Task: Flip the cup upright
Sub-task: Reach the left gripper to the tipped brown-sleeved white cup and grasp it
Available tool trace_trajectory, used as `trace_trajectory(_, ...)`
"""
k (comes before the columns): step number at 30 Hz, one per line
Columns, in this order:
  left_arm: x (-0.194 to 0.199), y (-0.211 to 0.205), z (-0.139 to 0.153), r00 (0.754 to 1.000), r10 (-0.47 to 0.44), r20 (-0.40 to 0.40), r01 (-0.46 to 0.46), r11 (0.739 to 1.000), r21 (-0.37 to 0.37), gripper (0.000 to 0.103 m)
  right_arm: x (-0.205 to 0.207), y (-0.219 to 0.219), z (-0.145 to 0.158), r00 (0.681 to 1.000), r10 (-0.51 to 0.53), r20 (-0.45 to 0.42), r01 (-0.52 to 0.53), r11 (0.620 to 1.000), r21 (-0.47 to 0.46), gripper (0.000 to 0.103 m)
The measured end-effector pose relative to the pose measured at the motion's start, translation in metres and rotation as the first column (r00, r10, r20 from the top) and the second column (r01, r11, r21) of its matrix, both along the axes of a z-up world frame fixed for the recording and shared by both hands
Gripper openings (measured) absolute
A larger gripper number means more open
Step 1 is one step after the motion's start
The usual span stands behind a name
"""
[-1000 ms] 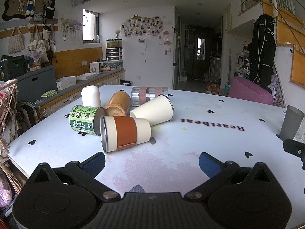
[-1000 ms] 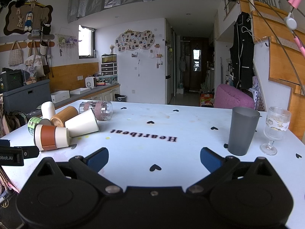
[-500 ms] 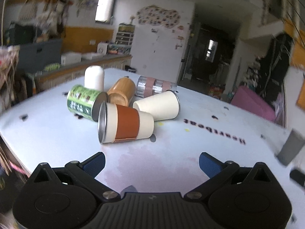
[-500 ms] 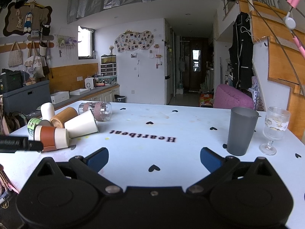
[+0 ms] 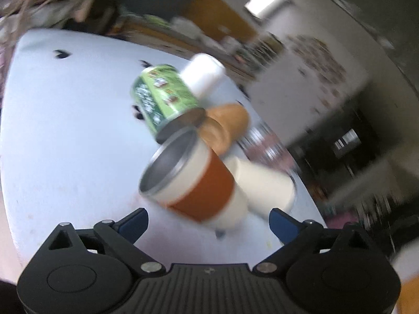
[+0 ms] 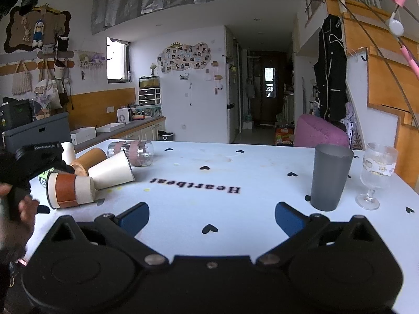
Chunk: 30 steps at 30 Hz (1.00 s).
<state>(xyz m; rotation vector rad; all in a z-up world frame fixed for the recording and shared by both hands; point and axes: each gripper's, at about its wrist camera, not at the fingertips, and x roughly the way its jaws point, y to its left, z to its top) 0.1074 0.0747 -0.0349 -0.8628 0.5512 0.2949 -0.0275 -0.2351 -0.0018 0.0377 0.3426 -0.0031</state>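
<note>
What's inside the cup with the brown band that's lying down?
The tipped cream cup with the brown sleeve shows its open mouth: only bare shiny metal wall inside, nothing else visible. Its deep bottom is shadowed and blurred, so I cannot tell what is there.

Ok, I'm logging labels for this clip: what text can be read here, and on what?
"Heartbeat", upside down to the right wrist camera: on the white tablecloth.
Print on the green can: too blurred to read.
White lettering on the left gripper body: too small to read.
Print on the wine glass: unreadable.
</note>
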Motion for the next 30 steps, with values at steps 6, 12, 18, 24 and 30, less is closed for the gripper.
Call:
trace_trajectory(6, 0.020, -0.008, 0.008, 0.984, 0.163, -0.067, -0.164, 0.986, -0.008, 0.097, -0.001, -0.004, -0.005, 1.000, -0.002, -0.005, 0.002, 1.000, 0.013, 0.103)
trace_trajectory(12, 0.032, -0.011, 0.002, 0.939, 0.305, -0.157, -0.310, 0.951, -0.008, 0.097, -0.002, -0.008, -0.007, 1.000, -0.011, -0.007, 0.012, 1.000, 0.021, 0.103)
trace_trajectory(18, 0.038, -0.014, 0.003, 0.921, 0.350, -0.173, -0.356, 0.934, -0.005, 0.090, -0.003, -0.015, -0.009, 1.000, -0.020, -0.014, 0.020, 0.999, 0.032, 0.103)
trace_trajectory(24, 0.034, -0.015, 0.003, 0.936, 0.319, -0.148, -0.323, 0.946, 0.000, 0.082, -0.004, -0.017, -0.010, 1.000, -0.022, -0.016, 0.022, 0.999, 0.039, 0.103)
trace_trajectory(30, 0.027, -0.012, 0.001, 0.958, 0.251, -0.138, -0.253, 0.968, 0.008, 0.082, -0.004, -0.017, -0.011, 1.000, -0.023, -0.014, 0.024, 0.999, 0.040, 0.103)
